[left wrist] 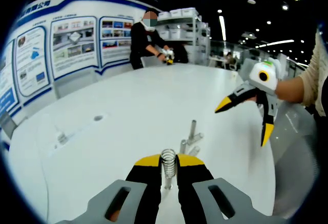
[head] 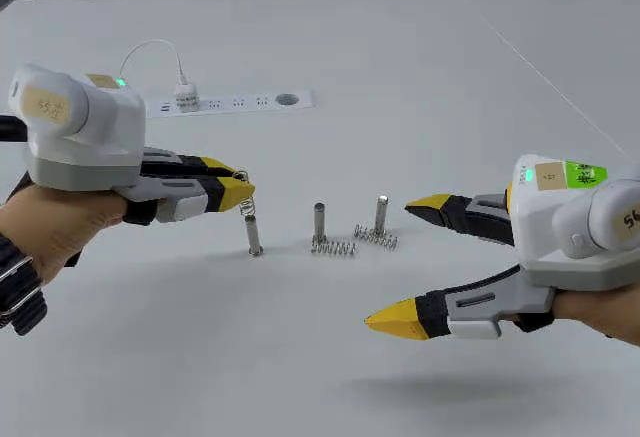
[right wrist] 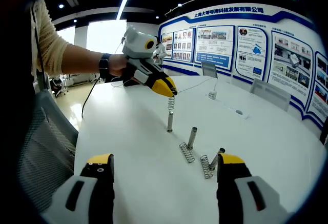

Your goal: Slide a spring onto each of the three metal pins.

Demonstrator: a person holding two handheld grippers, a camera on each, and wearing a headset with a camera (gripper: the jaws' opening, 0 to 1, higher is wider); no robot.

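Got the left gripper (head: 240,187) just left of the pin row (head: 319,222), jaws pinched on a spring (head: 247,204) right above the end pin (head: 254,237). Gripping it from underneath with the left hand (head: 50,227), dark watch strap (head: 20,292) on that wrist. Holding the right gripper (head: 392,262) off to the right of the pin row, jaws spread wide, tips aimed at it, right hand (head: 600,312) behind.
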